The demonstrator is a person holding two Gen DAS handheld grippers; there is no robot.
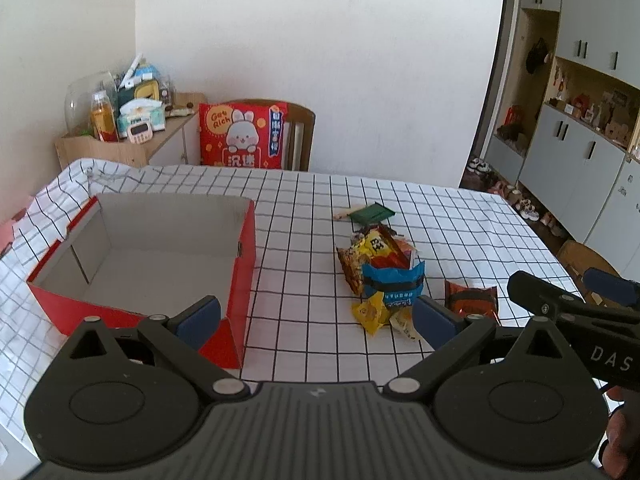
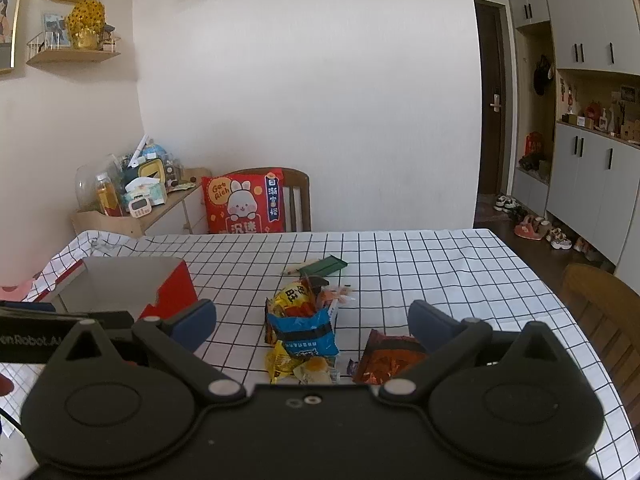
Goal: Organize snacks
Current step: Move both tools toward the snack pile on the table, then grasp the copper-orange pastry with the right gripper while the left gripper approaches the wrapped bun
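An empty red cardboard box (image 1: 240, 280) with a grey inside sits open on the left of the checked tablecloth (image 1: 304, 208); the right wrist view shows the same box (image 2: 176, 288) at far left. A heap of snack packets (image 1: 384, 276) lies to its right, topped by a blue packet (image 2: 304, 332) and yellow ones. An orange-brown packet (image 1: 472, 298) lies apart on the right, also the orange-brown packet (image 2: 388, 356). A dark green packet (image 1: 372, 213) lies behind the heap. My left gripper (image 1: 316, 318) hovers open before box and heap. My right gripper (image 2: 312, 322) hangs open over the heap's near side.
A wooden chair (image 1: 300, 136) with a red rabbit cushion (image 1: 240, 136) stands at the table's far edge. A cluttered wooden side shelf (image 1: 120, 140) is at far left. Grey cabinets (image 2: 588, 168) and shoes line the right wall. Another chair (image 2: 600, 300) stands at the right.
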